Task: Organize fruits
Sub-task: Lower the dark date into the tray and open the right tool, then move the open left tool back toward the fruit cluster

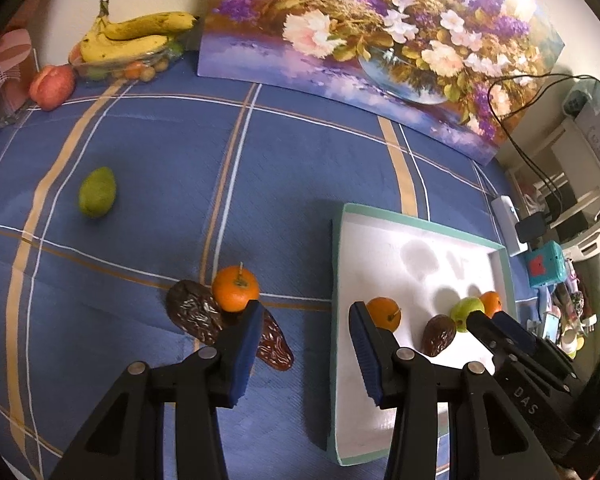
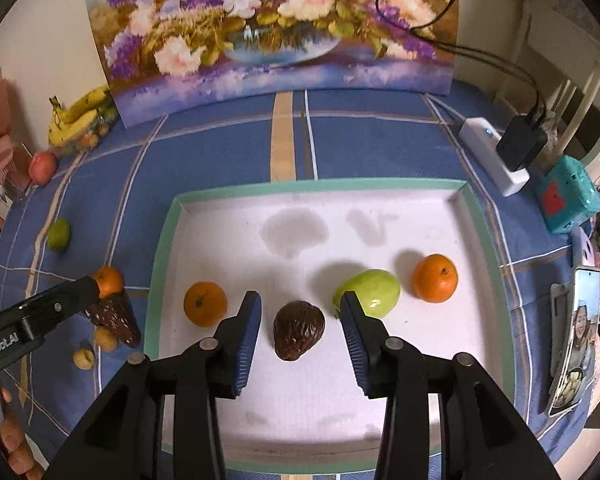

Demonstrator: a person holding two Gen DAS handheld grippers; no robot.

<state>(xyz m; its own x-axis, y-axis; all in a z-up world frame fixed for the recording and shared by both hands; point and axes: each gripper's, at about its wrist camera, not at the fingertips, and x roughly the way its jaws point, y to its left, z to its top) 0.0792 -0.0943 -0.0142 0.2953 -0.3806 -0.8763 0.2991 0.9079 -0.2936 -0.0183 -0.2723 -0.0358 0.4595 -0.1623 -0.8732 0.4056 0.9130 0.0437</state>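
Brown avocado lies between the open right tongs; left tongs open too.

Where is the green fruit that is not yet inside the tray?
The green fruit lies alone on the blue cloth, far left in the left wrist view, left of the tray.

The blue tablecloth looks soft and matt. The dark avocado is bumpy and shiny. The green fruit is smooth and glossy.

"DAS" on the right hand-held gripper — "nRobotAI" on the left hand-held gripper.
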